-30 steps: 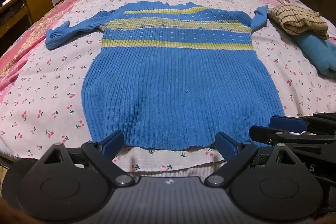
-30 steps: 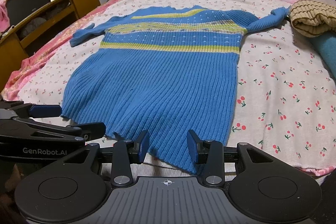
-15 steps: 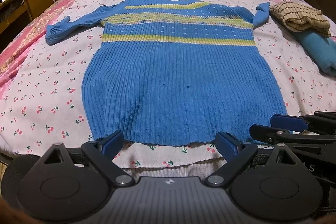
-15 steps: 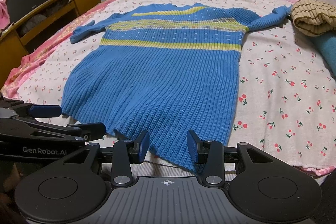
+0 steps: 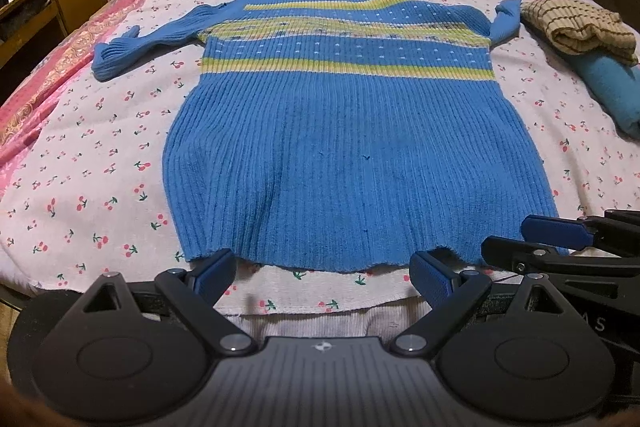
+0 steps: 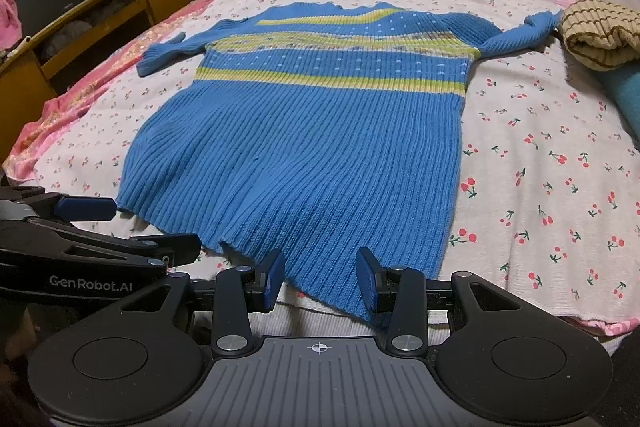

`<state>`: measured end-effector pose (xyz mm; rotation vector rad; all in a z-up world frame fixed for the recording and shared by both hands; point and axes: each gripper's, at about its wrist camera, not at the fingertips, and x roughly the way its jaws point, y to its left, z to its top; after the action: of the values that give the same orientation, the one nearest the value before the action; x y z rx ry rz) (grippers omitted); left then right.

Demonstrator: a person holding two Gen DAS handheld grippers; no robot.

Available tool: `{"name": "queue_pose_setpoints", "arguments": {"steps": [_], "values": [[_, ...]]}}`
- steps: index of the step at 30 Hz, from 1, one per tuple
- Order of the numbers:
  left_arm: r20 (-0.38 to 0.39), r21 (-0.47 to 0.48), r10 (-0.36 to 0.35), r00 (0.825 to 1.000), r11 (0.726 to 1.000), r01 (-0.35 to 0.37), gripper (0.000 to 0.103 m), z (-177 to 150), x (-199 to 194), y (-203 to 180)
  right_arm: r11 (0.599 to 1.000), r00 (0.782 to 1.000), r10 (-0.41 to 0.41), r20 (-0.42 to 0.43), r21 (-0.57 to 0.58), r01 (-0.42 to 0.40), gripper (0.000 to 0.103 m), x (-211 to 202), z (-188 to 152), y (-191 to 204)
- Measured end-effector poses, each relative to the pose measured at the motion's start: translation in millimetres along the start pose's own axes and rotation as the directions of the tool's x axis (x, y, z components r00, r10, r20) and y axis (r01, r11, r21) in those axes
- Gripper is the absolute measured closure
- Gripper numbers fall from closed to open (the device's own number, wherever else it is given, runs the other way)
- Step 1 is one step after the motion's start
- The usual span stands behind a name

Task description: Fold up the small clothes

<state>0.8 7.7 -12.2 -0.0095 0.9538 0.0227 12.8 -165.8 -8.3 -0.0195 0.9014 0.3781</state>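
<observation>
1. I see the blue sweater [image 5: 340,147] spread flat on the cherry-print bedsheet [image 5: 80,187], its hem just ahead of both tongs and its sleeves stretched out far ahead to either side.
2. My left gripper [image 5: 322,273] is spread wide and holds nothing; the hem lies just beyond its pads. If I close from here, I judge I could pinch the sheet along with the knit and drag both.
3. My right gripper [image 6: 320,275] is parted more narrowly and is also empty, with the hem corner between its pads. The ribbed knit looks stretchy, so a shallow bite may slip out mid-lift.
4. The two tongs sit close, side by side. Lifting unevenly would skew the fold.
5. The folded striped garment [image 6: 600,31] lies far ahead to the right, touching the right sleeve [image 6: 520,35]; a sweeping fold could snag it.
</observation>
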Motion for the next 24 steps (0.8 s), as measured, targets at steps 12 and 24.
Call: {"name": "queue_pose_setpoints", "arguments": {"steps": [12, 24], "values": [[-0.008, 0.002, 0.011, 1.0, 1.0, -0.011, 0.004, -0.8, 0.8, 0.9, 1.0, 1.0, 0.0, -0.001, -0.007, 0.0, 0.064, 0.9, -1.4, 1.5], [-0.009, 0.003, 0.012, 1.0, 1.0, -0.012, 0.004, -1.6, 1.1, 1.0, 1.0, 1.0, 0.0, -0.002, -0.006, 0.0, 0.064, 1.4, -1.4, 1.3]]}}
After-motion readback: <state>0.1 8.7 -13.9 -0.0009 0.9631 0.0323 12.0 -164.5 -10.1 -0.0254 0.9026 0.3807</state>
